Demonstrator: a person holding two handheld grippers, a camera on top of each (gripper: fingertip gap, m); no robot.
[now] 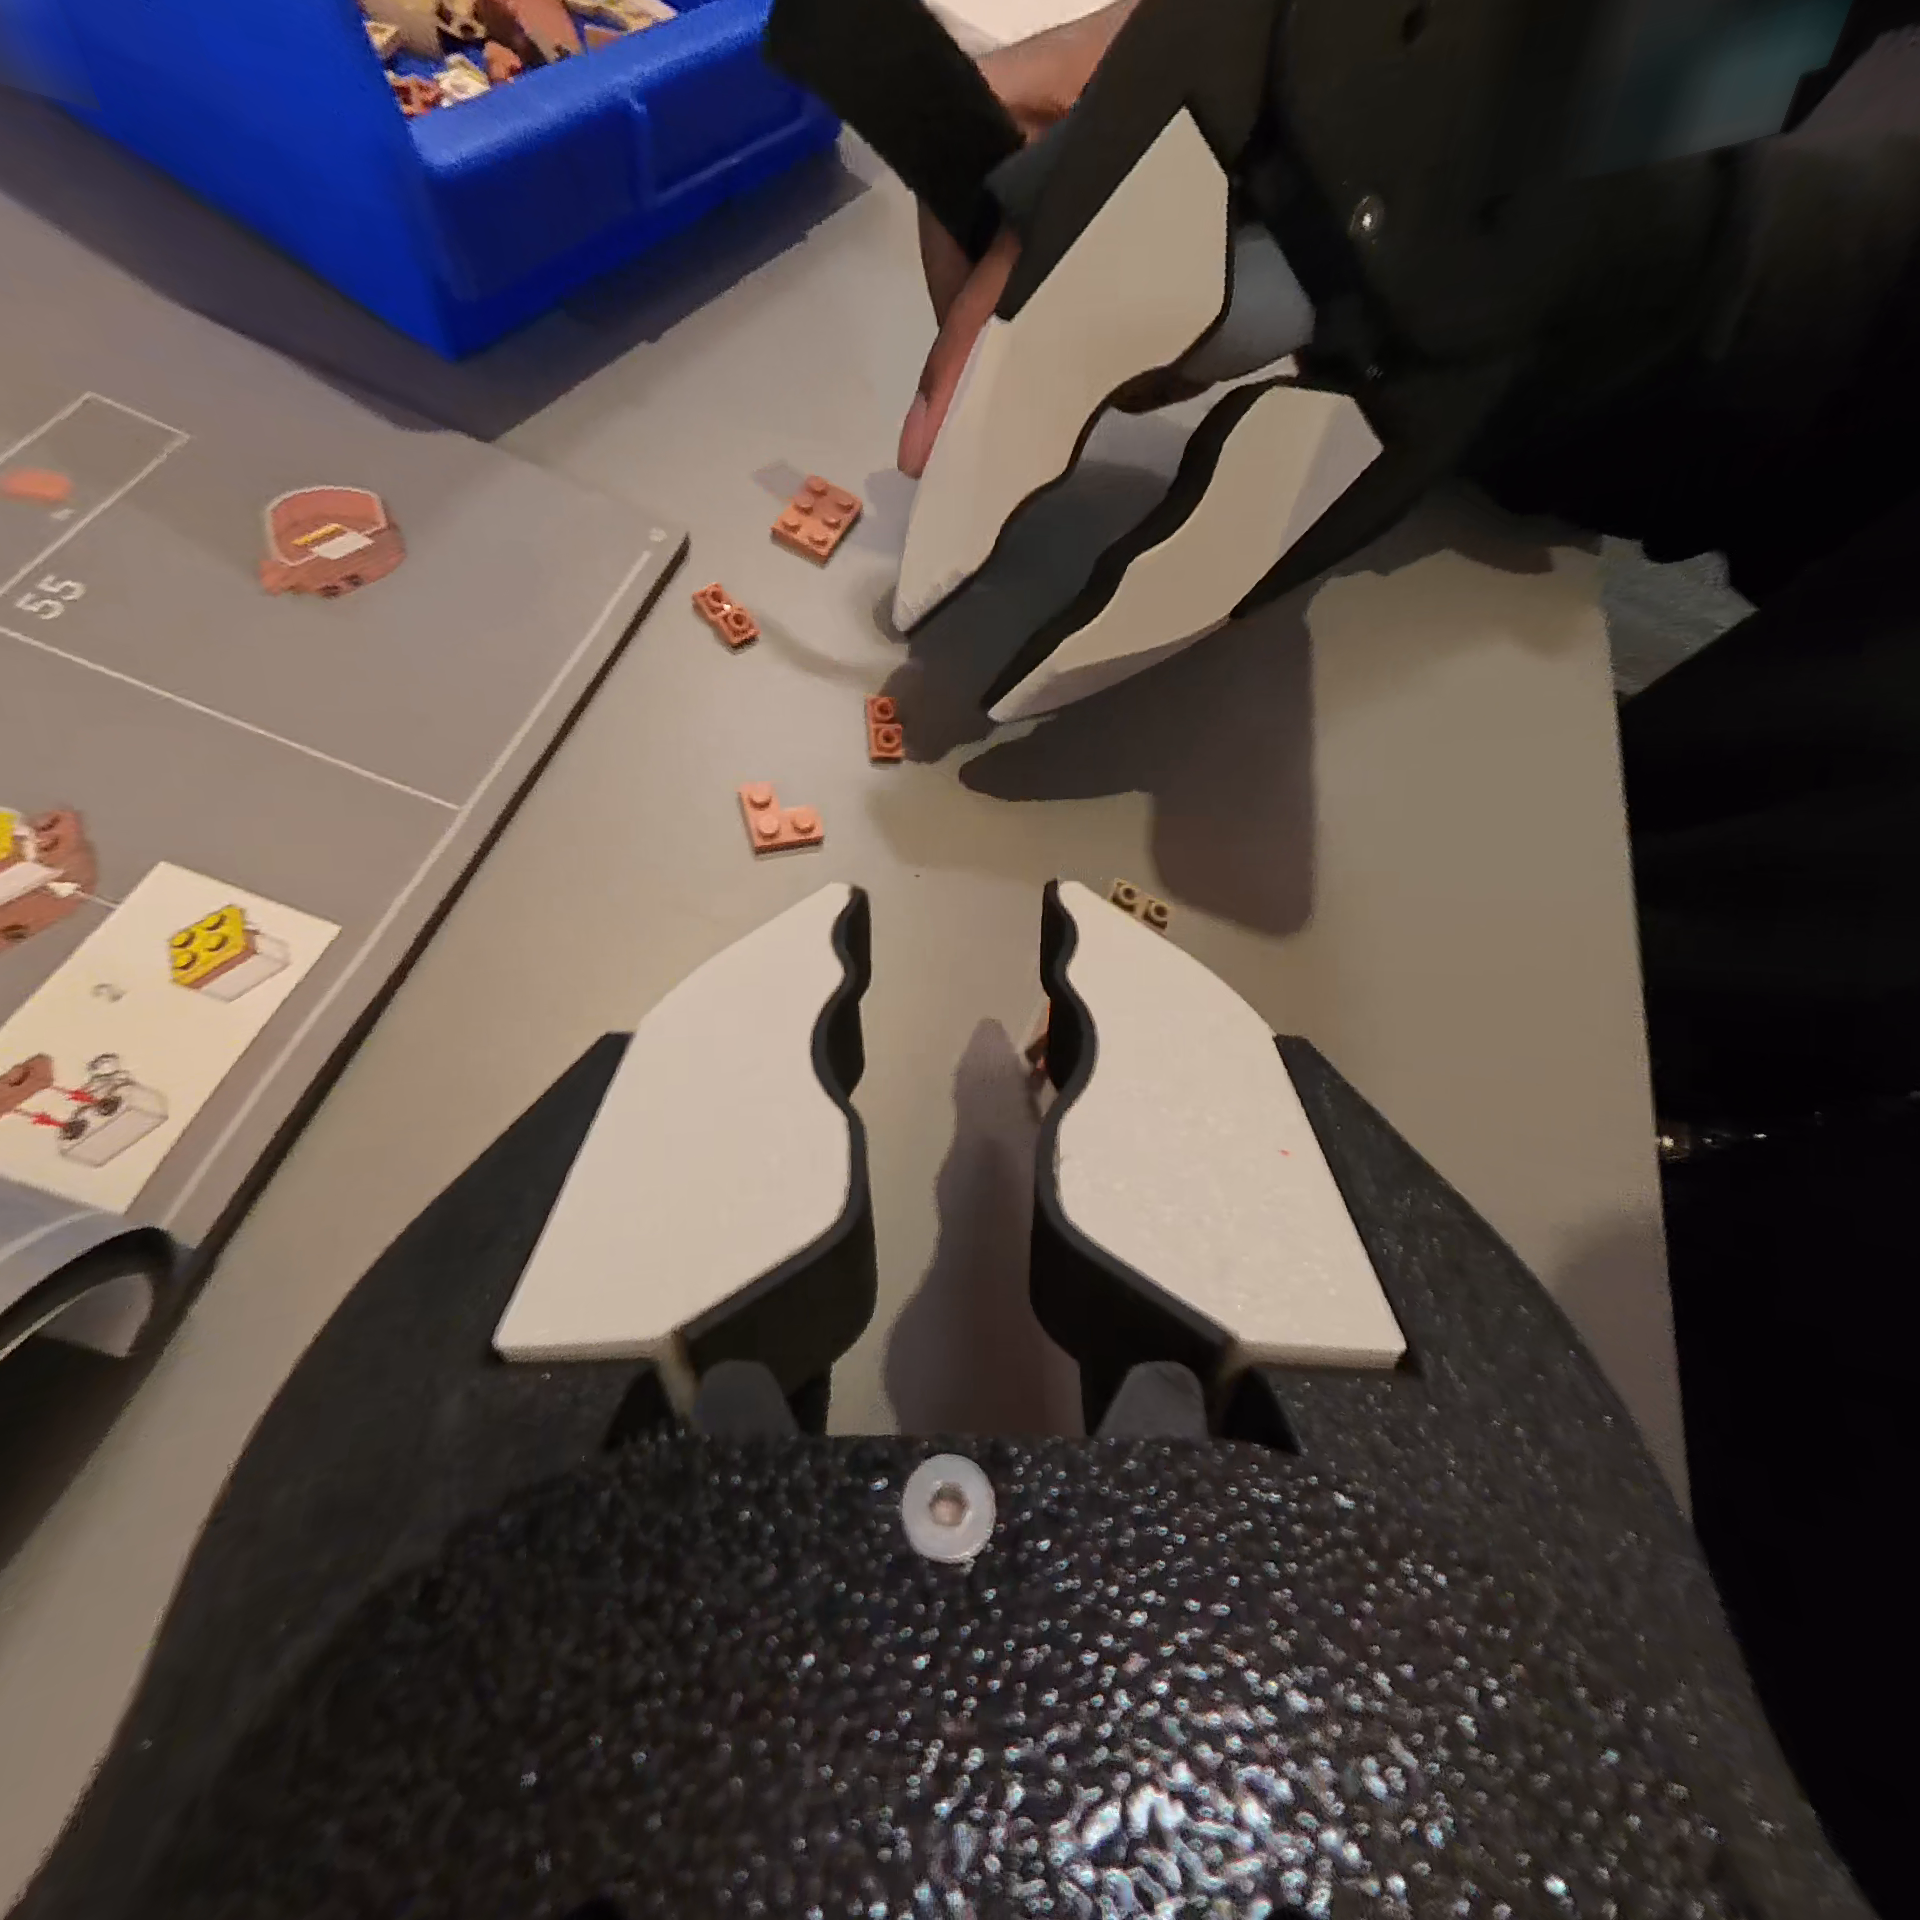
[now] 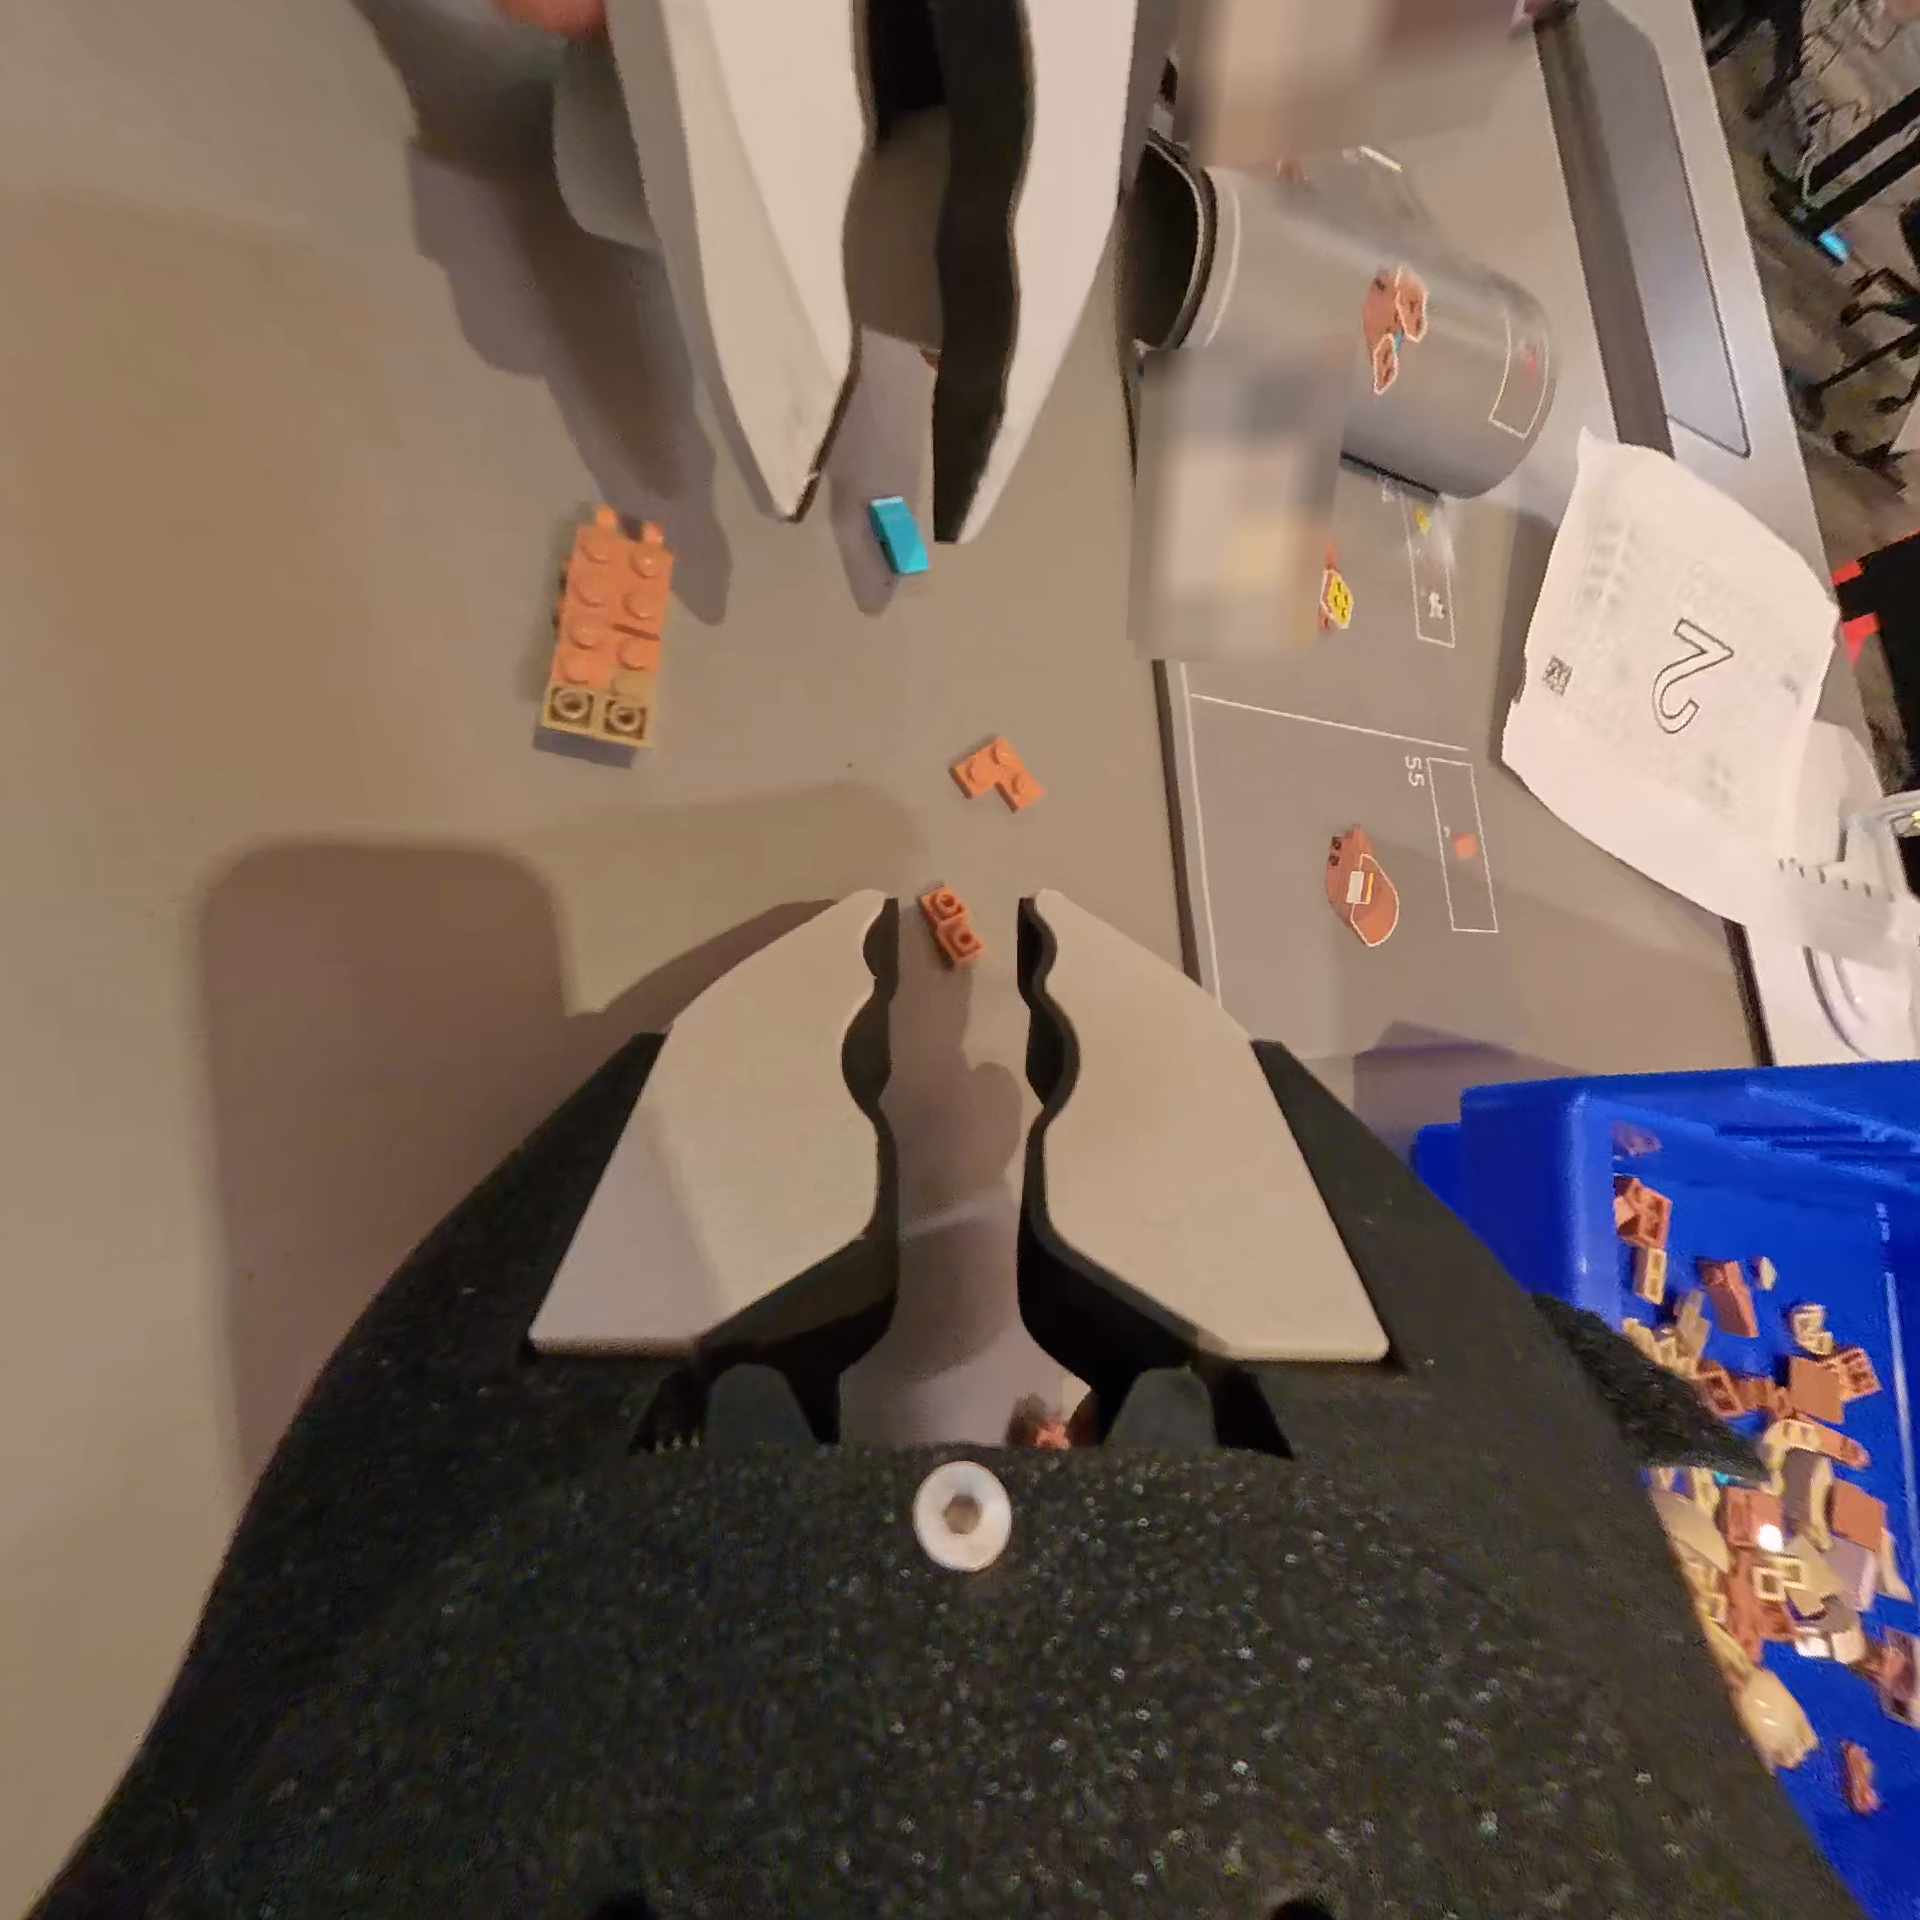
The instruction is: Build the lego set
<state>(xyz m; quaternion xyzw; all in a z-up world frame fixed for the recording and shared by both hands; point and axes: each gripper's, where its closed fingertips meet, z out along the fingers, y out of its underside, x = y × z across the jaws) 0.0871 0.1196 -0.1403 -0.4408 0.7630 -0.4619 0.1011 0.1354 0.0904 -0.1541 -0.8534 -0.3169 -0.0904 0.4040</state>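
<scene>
A grey table [image 2: 312, 312] fills both views, an open instruction booklet [image 1: 312, 727] at left of the left wrist view, a blue bin [image 1: 312, 156] of bricks at its upper left. A part-built orange assembly [image 2: 608, 613] lies upper left in the right wrist view. The left gripper [image 1: 956, 904] stands open, empty. The right gripper [image 2: 951, 914], jaws apart, brackets without touching a small orange plate [image 2: 953, 928]; an L-shaped plate [image 2: 997, 774] lies beyond.
</scene>
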